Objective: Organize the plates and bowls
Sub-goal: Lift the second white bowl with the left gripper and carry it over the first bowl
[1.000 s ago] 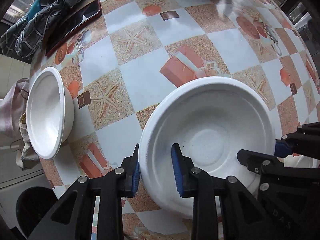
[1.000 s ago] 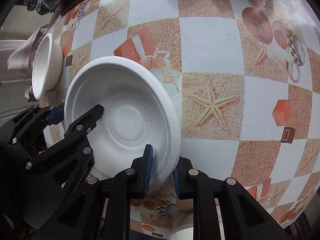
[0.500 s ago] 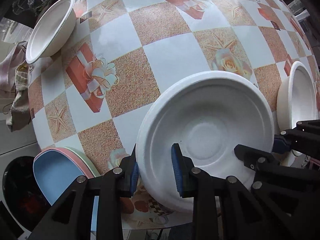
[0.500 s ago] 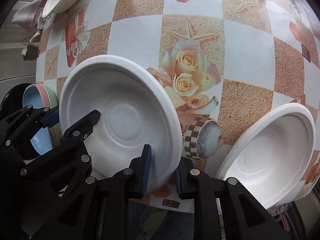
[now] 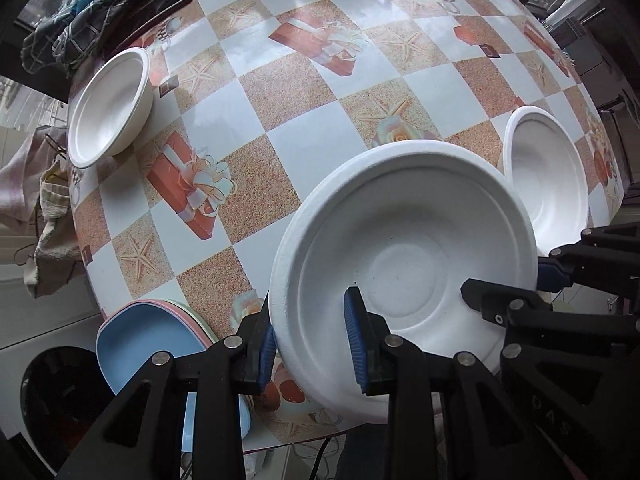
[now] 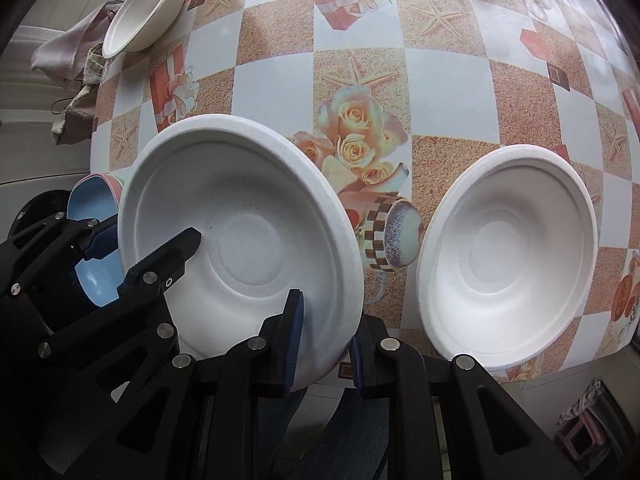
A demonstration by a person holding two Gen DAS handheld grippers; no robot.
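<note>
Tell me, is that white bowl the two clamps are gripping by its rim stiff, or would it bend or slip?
The white bowl looks like matte moulded pulp, so probably light and slightly flexible. The left gripper and right gripper each pinch its thin rim, and it shows no sag, suggesting reasonable stiffness. Its rough surface likely resists slipping, though hard squeezing might dent the rim.

A white moulded-pulp bowl (image 5: 404, 248) hangs mouth-up above the table's near edge, its rim clamped on two sides. A second white bowl (image 6: 508, 256) of the same make sits upright on the table just beside it, apart. A smaller, deeper white bowl (image 5: 108, 106) rests upright near the far left edge. Stacked blue, pink and green plates (image 5: 160, 344) overhang the near left edge
</note>
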